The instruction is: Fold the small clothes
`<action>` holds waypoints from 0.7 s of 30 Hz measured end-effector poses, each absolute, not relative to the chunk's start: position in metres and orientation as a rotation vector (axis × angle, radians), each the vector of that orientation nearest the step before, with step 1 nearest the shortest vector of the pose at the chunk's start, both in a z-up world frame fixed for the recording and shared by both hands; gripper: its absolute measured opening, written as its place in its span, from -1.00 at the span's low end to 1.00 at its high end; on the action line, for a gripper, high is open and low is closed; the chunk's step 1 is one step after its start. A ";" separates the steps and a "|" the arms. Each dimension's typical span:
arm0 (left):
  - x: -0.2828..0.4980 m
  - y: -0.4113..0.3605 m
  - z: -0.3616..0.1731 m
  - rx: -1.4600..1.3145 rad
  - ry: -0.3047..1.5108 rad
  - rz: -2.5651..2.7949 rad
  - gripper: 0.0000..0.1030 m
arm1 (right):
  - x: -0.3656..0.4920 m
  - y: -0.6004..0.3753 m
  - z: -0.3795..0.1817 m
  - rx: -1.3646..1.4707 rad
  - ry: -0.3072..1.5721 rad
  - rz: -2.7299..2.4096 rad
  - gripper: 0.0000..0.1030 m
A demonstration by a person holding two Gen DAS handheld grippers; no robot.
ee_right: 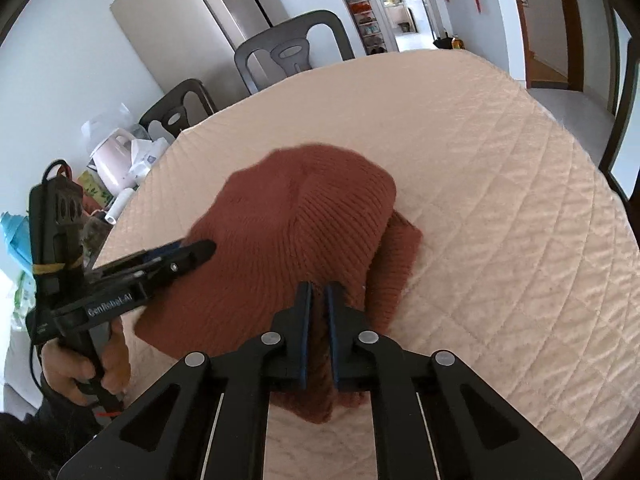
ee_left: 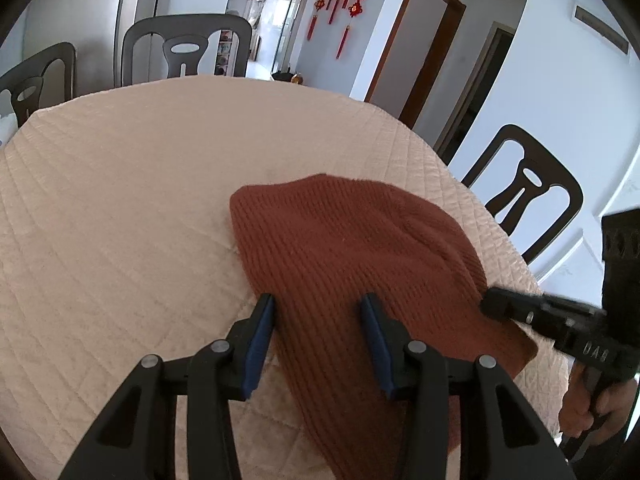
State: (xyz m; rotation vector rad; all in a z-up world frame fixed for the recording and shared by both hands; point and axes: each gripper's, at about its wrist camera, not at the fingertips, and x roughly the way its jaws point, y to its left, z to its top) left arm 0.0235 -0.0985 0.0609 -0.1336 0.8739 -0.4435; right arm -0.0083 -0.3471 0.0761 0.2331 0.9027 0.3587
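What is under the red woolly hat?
The knit hat lies on a quilted peach cloth, which shows all around it. One folded flap of the hat peeks out beneath its top layer. Anything else under it is covered.

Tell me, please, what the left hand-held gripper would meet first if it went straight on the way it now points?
Most likely the rust-red knit hat: the left hand-held gripper points down at it with the knit between its open fingers. Under the hat lies the quilted table cover. How much gap remains is hard to judge.

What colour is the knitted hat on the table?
Rust brown, with a ribbed knit: hat, clearest in the left wrist view.
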 end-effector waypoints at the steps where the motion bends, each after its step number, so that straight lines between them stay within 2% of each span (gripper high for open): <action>1: 0.023 -0.097 0.062 -0.137 0.870 -0.443 -0.09 | -0.007 -0.345 0.082 0.225 0.885 0.360 -0.84; 12: 0.036 -0.105 0.053 -0.133 0.890 -0.448 -0.12 | 0.029 -0.343 0.059 0.191 0.925 0.251 -0.85; 21: -0.012 -0.079 0.072 -0.139 0.858 -0.512 -0.12 | -0.029 -0.334 0.086 0.121 0.883 0.357 -0.83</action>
